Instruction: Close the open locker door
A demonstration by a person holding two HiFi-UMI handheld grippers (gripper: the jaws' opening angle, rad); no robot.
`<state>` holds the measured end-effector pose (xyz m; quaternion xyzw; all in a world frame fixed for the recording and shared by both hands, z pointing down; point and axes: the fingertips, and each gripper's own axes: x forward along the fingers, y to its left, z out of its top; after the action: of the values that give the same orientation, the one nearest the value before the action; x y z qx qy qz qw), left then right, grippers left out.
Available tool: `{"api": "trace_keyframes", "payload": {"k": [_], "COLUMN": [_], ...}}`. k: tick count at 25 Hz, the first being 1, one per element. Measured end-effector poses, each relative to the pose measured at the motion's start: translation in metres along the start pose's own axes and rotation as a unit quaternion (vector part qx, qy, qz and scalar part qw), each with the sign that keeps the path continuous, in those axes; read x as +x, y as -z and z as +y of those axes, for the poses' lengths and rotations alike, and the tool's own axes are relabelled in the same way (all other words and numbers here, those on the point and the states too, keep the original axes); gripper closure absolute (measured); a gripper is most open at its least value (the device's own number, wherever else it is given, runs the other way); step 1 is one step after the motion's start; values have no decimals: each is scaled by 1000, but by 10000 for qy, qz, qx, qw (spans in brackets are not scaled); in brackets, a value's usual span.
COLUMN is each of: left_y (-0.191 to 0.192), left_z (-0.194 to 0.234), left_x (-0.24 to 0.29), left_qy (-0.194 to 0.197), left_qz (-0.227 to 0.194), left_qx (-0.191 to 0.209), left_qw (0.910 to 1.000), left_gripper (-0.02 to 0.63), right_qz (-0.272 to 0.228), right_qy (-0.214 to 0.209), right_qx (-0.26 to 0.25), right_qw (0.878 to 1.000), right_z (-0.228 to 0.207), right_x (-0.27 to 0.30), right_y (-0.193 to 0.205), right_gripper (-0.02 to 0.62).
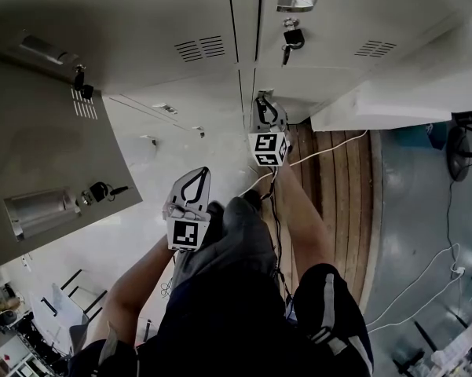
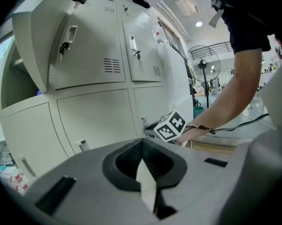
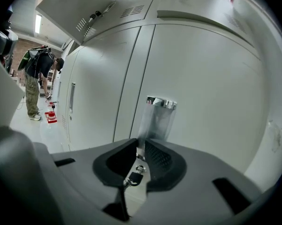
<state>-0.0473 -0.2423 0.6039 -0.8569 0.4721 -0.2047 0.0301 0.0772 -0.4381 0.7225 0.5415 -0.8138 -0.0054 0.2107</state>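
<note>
Head view: the open locker door is the big grey panel swung out on the left, sticking toward the near side with its recessed handle and a key close to the free edge. Neither gripper is on it. The left gripper hangs right of that free edge, apart from it, and in the left gripper view its jaws are clenched together on nothing, with the door up in the upper left of the frame, above the jaws. The right gripper is further right and farther in, down at a lower locker door. In the right gripper view its jaws are pinched in to a thin slit, and they look to be gripping the bottom lip of that door's chrome handle, with a small key visible just below. My guess is the open door is thin sheet metal, so it's light, stiff and free-swinging. The painted face looks slick, so pinching it seems pointless. I'd just push flat on the outer face near the free edge, beside the recessed handle and clear of the key, and go gently so it doesn't bounce back off the frame.
</note>
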Motion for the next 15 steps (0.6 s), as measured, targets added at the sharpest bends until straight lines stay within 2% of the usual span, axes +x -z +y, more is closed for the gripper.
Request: {"api": "trace_keyframes", "payload": {"k": [4, 11, 15], "left_y": [3, 3, 2], "left_z": [2, 3, 3], "left_x": [-1, 0, 0], "left_qy": [-7, -17, -13], "left_qz": [54, 63, 53], "left_qx": [3, 4, 3], "left_qw": [10000, 10000, 10000], "left_gripper": [601, 601, 601], "right_qz": [23, 79, 76], "right_qy": [30, 69, 76], "right_qx": [42, 626, 735], "right_qw": [10000, 9980, 9972], "right_z": [0, -1, -1], "right_x": [0, 0, -1], "right_y": [0, 2, 1], "right_gripper": [537, 538, 540]}}
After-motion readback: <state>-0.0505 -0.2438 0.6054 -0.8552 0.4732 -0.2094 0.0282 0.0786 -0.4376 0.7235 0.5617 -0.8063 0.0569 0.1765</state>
